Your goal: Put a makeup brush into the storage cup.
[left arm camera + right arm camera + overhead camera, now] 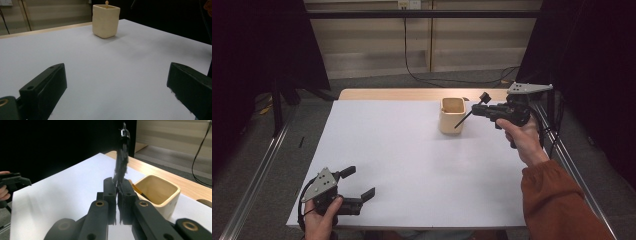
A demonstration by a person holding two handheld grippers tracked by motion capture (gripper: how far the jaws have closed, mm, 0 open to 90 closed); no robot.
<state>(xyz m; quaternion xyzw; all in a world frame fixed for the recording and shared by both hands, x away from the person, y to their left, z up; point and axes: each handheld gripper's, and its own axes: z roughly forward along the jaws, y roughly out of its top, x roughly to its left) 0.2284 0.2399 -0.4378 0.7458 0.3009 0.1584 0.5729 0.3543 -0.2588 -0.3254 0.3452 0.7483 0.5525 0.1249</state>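
Brush [472,111], thin, black, is clamped mid-handle by right gripper [477,111] beside beige holder [452,115] at table's [412,160] far side. Judged light, stiff, slip-prone; best gripped mid-shaft. Left gripper [361,186] is held spread apart, nothing between.

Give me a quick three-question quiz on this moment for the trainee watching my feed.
1. True or false: the left gripper is clamped on the beige cup.
2. What does the right gripper hold between its jaws?
A. a thin black brush-like tool
B. a white cloth
C. nothing
3. On the high view, in which part of the white table does the cup stand: near the person's edge or toward the far edge?

Key
1. False: its jaws stand wide open near the table's front left corner, far from the cup.
2. A: the black tool is pinched in shut jaws beside the cup.
3. Toward the far edge, right of the middle.
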